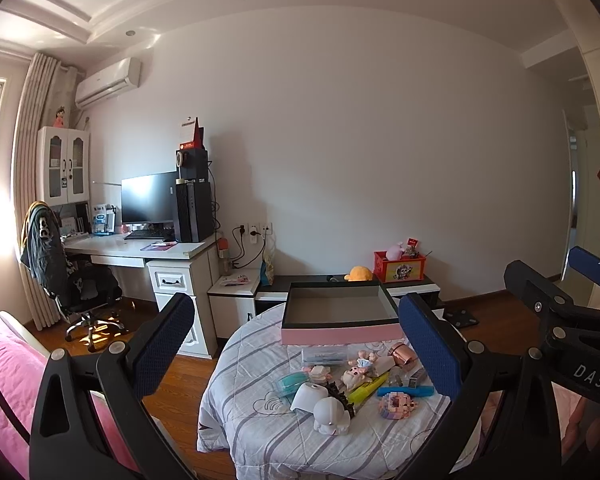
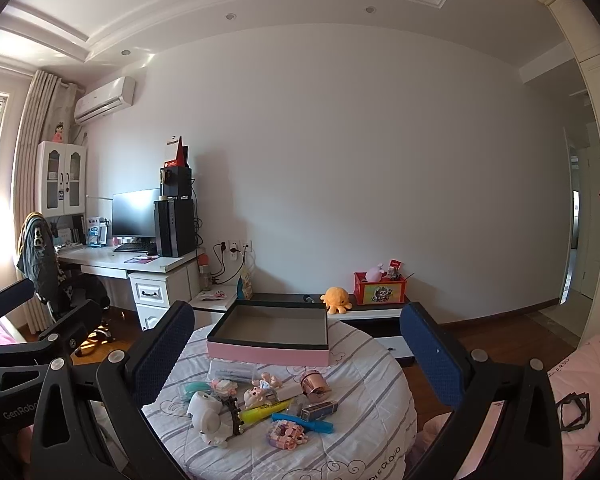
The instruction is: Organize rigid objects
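Pink-sided, black-rimmed cardboard box [image 2: 268,334] sits empty at the round worktop's [image 2: 372,432] far edge, small toys [image 2: 260,408] heaped just before it. Both tools — left tool [image 1: 296,344], right tool [image 2: 296,350] — hang spread and empty; take an outlying piece first, perhaps the blue marker [image 2: 302,422].

We hold our left gripper [image 1: 300,344] low in the frame, blue-padded fingers [image 1: 162,344] spread wide, nothing between them. Our right gripper [image 2: 300,352] matches it, fingers [image 2: 432,356] equally parted, its body showing at the left view's right edge.
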